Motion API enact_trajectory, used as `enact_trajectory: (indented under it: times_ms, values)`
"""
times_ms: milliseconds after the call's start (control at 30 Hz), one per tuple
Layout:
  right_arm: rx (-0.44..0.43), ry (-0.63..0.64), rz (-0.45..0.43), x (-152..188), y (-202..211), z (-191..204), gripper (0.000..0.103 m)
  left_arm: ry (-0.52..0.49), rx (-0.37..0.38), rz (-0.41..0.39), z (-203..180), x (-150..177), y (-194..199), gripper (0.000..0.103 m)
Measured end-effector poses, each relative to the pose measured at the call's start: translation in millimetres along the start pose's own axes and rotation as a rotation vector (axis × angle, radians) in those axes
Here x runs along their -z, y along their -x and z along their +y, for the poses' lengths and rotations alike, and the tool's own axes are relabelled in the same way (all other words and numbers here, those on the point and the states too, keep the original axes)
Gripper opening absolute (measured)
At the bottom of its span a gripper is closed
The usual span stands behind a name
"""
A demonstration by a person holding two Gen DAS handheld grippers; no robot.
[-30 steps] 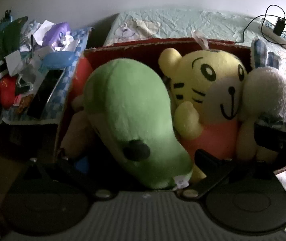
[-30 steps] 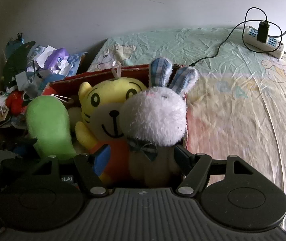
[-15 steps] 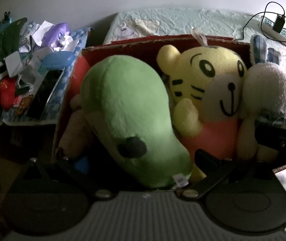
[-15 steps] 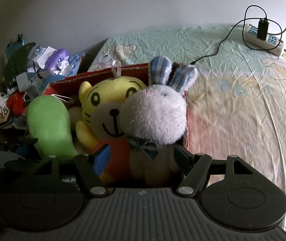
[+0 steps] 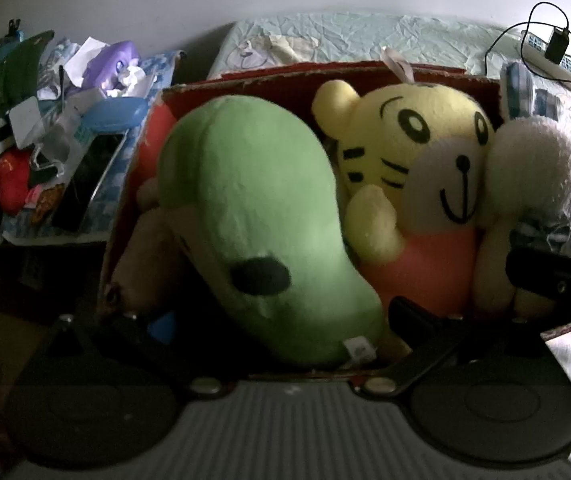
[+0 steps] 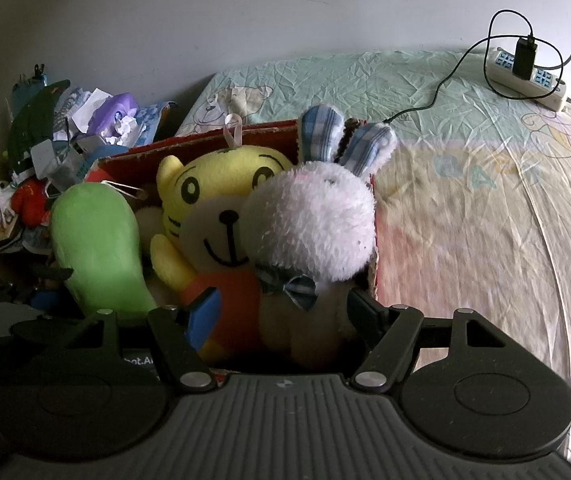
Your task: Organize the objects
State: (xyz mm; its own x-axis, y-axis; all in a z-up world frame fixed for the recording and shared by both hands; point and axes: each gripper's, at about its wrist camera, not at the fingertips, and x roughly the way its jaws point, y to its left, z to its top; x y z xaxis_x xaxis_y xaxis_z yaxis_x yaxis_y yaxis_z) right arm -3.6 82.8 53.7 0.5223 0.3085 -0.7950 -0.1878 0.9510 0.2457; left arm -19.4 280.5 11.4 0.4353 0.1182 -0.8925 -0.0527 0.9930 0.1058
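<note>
The red cardboard box point(image 6: 269, 130) sits on the bed point(image 6: 465, 184) and holds three plush toys side by side: the green plush point(image 5: 253, 224) at nine o'clock, the yellow tiger point(image 6: 213, 208) in the middle, the white rabbit point(image 6: 313, 220) at three o'clock. The left gripper point(image 5: 269, 320) stands wide apart around the green plush's lower end; whether its pads touch cannot be told. The right gripper point(image 6: 285, 312) is spread around the rabbit's body, contact likewise unclear. A power strip point(image 6: 525, 80) lies at the bed's one o'clock corner.
</note>
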Motion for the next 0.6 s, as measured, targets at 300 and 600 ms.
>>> enact_trajectory:
  times_ms: [300, 600]
  values:
    - [-0.001, -0.002, 0.004, 2.9, -1.3, -0.6, 0.073, 0.017, 0.004, 0.0, 2.2, 1.6, -1.6, 0.103]
    - [-0.003, 0.01, -0.003, 3.1, -2.1, 0.5, 0.074, 0.026, -0.001, 0.002, 4.0, 2.8, -4.1, 0.103]
